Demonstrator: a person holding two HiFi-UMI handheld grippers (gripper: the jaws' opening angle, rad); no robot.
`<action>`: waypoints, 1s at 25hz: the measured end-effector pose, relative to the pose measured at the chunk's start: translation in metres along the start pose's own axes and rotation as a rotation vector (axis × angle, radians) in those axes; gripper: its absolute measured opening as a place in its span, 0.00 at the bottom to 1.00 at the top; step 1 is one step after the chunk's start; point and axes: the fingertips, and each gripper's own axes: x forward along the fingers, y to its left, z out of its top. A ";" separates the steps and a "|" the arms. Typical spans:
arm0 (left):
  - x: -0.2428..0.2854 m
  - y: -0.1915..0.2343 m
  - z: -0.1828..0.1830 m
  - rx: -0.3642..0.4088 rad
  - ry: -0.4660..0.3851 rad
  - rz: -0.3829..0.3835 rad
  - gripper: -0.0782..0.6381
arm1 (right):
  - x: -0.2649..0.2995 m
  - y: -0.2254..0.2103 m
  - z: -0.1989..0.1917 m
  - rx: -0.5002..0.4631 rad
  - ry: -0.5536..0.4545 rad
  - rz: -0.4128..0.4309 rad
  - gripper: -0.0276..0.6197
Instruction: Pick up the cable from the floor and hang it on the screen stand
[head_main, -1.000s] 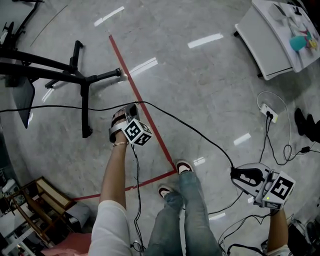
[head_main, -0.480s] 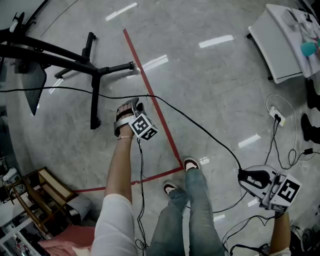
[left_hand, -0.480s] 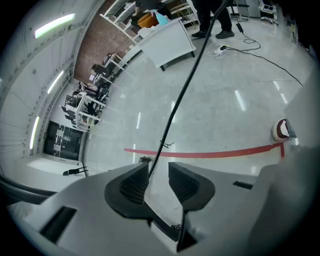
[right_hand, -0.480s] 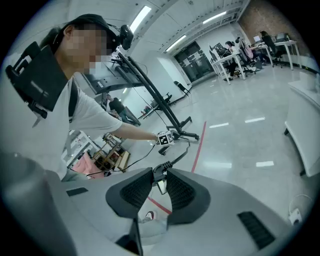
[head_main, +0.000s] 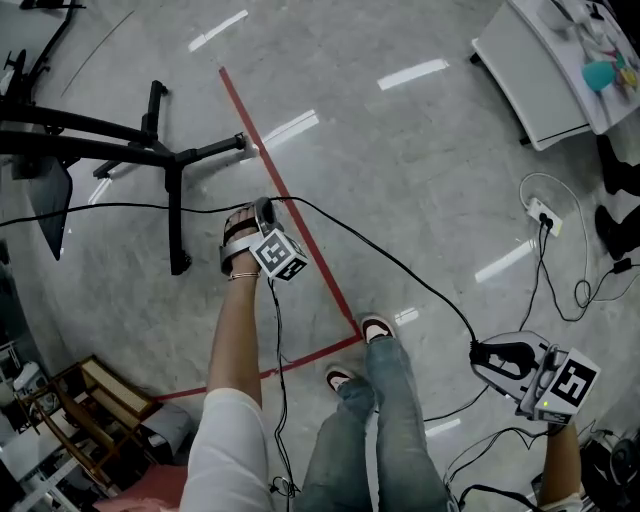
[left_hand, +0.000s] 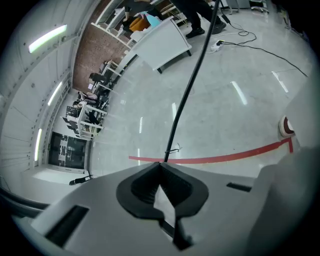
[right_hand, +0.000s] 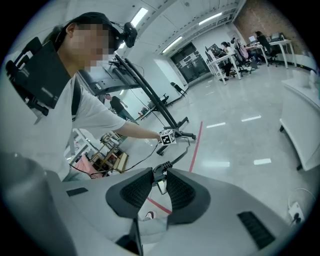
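- Floor (head_main: 420, 150): pale grey, polished stone look, shining with streaks of reflected ceiling light. A red line (head_main: 300, 235) of tape runs down it and turns a corner near the person's shoes.
- Left tongs (head_main: 262, 207) (left_hand: 162, 165): just left of the red line. Their jaws have just closed and now meet on the cable (head_main: 400, 268) (left_hand: 187, 90), which comes out at their tips.
- Right tongs (head_main: 478, 352) (right_hand: 159, 182): well right of the red line's corner, partly open and clamped on the cable's (right_hand: 172, 161) plug end.
- The cable hangs off the floor between the two tongs, crossing the red line. Left of the line, it stretches past the stand (head_main: 170, 190).
- Stand: black, with wheeled legs, left of the red line.
- White worktop (head_main: 530, 90): far right of the line, with a power strip (head_main: 540, 215) nearer.
- The room is a bright, open hall.
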 end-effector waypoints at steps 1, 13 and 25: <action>-0.002 -0.001 0.000 0.002 -0.002 0.002 0.12 | 0.000 -0.002 0.000 0.001 -0.006 -0.003 0.20; -0.005 -0.021 -0.005 0.149 -0.027 -0.110 0.23 | -0.007 0.010 -0.004 -0.005 -0.024 0.010 0.20; -0.004 -0.036 -0.002 0.132 -0.006 -0.156 0.16 | -0.004 0.005 -0.010 0.001 -0.025 -0.006 0.20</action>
